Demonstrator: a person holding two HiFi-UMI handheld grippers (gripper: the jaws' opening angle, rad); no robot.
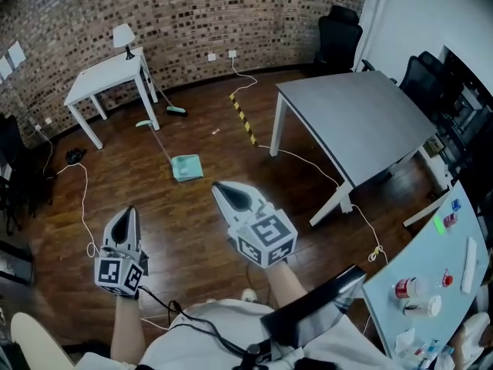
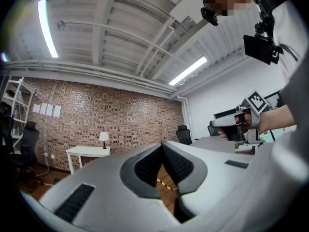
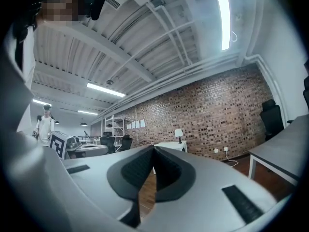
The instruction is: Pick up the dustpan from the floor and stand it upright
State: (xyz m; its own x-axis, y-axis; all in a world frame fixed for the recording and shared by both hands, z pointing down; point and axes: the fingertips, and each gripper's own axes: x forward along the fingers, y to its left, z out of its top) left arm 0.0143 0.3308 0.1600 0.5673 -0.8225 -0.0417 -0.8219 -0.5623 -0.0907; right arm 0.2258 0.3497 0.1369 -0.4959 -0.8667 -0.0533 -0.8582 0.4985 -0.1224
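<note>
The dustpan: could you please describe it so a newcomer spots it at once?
Start at the small white table by the brick wall. On the wooden floor before it lies the dustpan. It is the pale teal tray with a long thin handle, unlike the small brush nearer the table.

1. The left gripper (image 1: 128, 214): grey, two-jaw, held level at the person's left side and pointing forward. Jaws closed tip to tip, nothing between them. The left marker cube (image 1: 119, 274) sits at its rear, with the bare left forearm (image 1: 125, 331) behind it.

2. The right gripper (image 1: 223, 189): same make, held level and further forward than its partner, nose angled slightly toward the left. Jaws closed, tips meeting, empty. The right marker cube (image 1: 266, 240) sits at its rear, with the bare right forearm (image 1: 289, 284) behind it.

3. The pair is side by side, well apart, not touching.
</note>
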